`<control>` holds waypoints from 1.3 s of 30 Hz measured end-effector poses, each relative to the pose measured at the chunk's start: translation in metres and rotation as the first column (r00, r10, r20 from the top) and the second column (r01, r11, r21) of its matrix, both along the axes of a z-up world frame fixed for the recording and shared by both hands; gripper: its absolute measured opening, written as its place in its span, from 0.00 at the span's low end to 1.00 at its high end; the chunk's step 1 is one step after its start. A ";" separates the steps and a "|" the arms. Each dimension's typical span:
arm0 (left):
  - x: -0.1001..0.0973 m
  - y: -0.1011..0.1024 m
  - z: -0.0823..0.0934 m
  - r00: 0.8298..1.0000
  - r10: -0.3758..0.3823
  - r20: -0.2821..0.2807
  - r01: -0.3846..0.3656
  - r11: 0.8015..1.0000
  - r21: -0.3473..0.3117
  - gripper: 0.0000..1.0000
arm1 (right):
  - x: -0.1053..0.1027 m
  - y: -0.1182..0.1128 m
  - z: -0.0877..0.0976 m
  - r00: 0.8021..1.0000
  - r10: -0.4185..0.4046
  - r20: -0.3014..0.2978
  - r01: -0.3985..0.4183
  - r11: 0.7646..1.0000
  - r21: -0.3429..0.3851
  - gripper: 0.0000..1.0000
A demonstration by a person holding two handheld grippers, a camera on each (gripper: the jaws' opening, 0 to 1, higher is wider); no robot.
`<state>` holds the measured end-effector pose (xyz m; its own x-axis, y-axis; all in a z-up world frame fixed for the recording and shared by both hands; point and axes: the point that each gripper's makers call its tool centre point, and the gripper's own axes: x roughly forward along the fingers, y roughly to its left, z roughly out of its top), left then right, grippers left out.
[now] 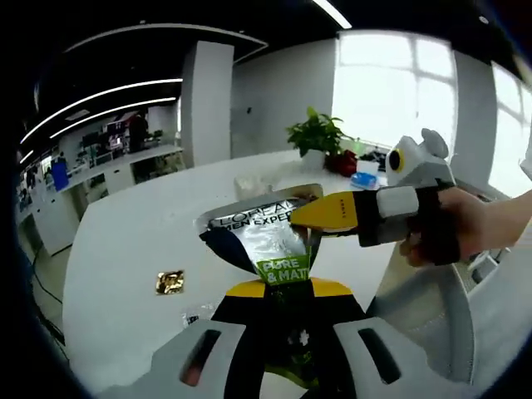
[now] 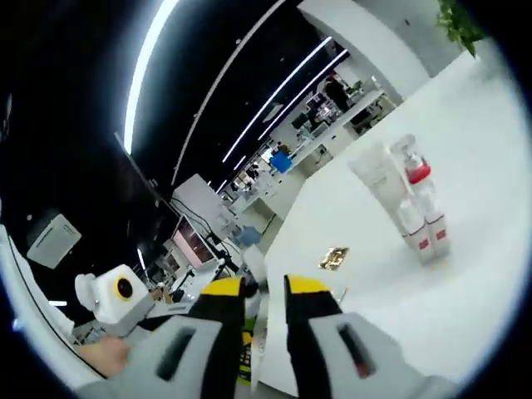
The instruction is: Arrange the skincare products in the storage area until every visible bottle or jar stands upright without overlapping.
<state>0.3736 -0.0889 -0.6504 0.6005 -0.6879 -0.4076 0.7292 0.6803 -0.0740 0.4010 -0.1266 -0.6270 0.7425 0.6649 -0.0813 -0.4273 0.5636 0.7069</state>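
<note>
My left gripper [image 1: 280, 291] is shut on the lower end of a silver L'Oreal Men Expert sachet [image 1: 268, 234] with a green label, held up above the white table [image 1: 125, 241]. My right gripper [image 1: 322, 214] comes in from the right, one yellow finger lying over the sachet's upper right corner. In the right gripper view, the right gripper [image 2: 266, 289] has a gap between its jaws, and the sachet's thin edge [image 2: 253, 332] stands in that gap. Several white bottles and a tube [image 2: 407, 204] stand together on the table [image 2: 465, 150].
A small gold packet [image 1: 169, 282] [image 2: 334, 258] and a clear wrapper [image 1: 196, 314] lie on the table. A potted plant [image 1: 316, 133] and some red and blue items [image 1: 356, 165] sit at the far edge. A person's hand [image 1: 470, 223] holds the right gripper.
</note>
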 end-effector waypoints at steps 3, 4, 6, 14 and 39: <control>-0.002 0.000 -0.001 1.000 -0.002 -0.008 0.002 1.000 -0.004 0.13 | -0.002 0.001 0.002 1.000 -0.001 -0.003 0.001 1.000 0.004 0.09; -0.002 0.000 -0.001 1.000 -0.002 -0.011 0.002 1.000 -0.006 0.13 | -0.003 0.001 0.004 1.000 0.003 0.007 -0.003 1.000 0.006 0.08; -0.002 0.000 -0.001 1.000 -0.001 -0.017 0.001 1.000 -0.016 0.14 | -0.004 0.000 0.008 1.000 0.005 0.008 -0.005 0.999 0.039 0.06; -0.003 -0.005 0.000 0.996 -0.025 -0.082 0.017 0.996 -0.093 0.39 | -0.007 -0.002 0.016 1.000 0.018 0.021 -0.019 0.998 0.052 0.02; -0.018 -0.007 0.038 0.932 -0.343 -0.122 0.279 0.888 -0.367 0.47 | -0.050 0.008 0.095 0.913 0.350 0.212 -0.376 0.921 0.101 0.01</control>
<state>0.3554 -0.0961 -0.6123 0.2726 -0.9418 -0.1970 0.8515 0.3314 -0.4064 0.3515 -0.1189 -0.5323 0.4402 0.8860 0.1454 -0.7152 0.2482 0.6534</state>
